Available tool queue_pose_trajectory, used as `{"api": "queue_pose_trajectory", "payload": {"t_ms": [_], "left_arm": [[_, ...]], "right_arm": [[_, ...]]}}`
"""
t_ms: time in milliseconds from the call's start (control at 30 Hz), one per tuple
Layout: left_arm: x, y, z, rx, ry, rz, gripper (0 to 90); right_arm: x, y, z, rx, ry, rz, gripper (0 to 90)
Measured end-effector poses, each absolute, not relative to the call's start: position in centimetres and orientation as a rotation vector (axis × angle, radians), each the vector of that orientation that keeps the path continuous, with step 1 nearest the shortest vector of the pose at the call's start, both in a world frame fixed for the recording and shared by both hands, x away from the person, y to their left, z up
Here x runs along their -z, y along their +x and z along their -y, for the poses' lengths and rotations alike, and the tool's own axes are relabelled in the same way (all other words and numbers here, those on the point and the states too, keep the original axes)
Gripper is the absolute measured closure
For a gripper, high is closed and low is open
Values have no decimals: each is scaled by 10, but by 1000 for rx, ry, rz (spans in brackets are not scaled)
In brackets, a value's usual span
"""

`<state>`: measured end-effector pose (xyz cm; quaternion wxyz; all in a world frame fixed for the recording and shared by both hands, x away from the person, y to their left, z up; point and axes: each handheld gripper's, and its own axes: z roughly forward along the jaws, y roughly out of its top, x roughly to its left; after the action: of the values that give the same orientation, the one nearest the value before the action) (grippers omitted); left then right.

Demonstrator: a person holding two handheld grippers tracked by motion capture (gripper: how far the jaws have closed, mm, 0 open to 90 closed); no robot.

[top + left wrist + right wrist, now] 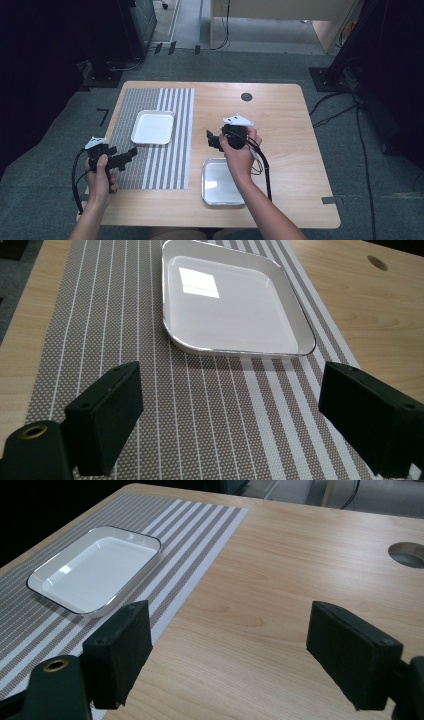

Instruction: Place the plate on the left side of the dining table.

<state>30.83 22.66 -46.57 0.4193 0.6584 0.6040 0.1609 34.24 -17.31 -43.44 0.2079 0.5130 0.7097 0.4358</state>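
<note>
2 trays on wooden tabletop [280, 110]: white tray [153, 127] on striped placemat [150, 165], toward far left corner; metal tray [220, 182] on bare wood by near edge, partly under right forearm. Left gripper [129, 154] above placemat's near left corner, jaws spread wide, nothing between. Right gripper [212, 140] over tabletop centre, jaws likewise apart, nothing held. Round hole [246, 97] near far edge.

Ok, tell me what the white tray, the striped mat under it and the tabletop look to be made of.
White tray: looks like glossy enamel or melamine; it mirrors a ceiling light and has a thin dark rim line. Which of the two, I cannot tell.
Striped mat: woven, probably vinyl or fabric mesh; a fine dotted weave shows between the white stripes, matte.
Tabletop: light wood grain, likely laminate or veneer, with a smooth, low sheen.
</note>
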Motion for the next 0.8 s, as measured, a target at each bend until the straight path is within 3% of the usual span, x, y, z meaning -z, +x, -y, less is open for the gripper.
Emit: {"api": "queue_pose_trajectory", "payload": {"t_ms": [800], "left_arm": [[479, 277, -235, -466, 1610, -1563, 107]], "right_arm": [[448, 320, 229, -1172, 1508, -1934, 183]]}}
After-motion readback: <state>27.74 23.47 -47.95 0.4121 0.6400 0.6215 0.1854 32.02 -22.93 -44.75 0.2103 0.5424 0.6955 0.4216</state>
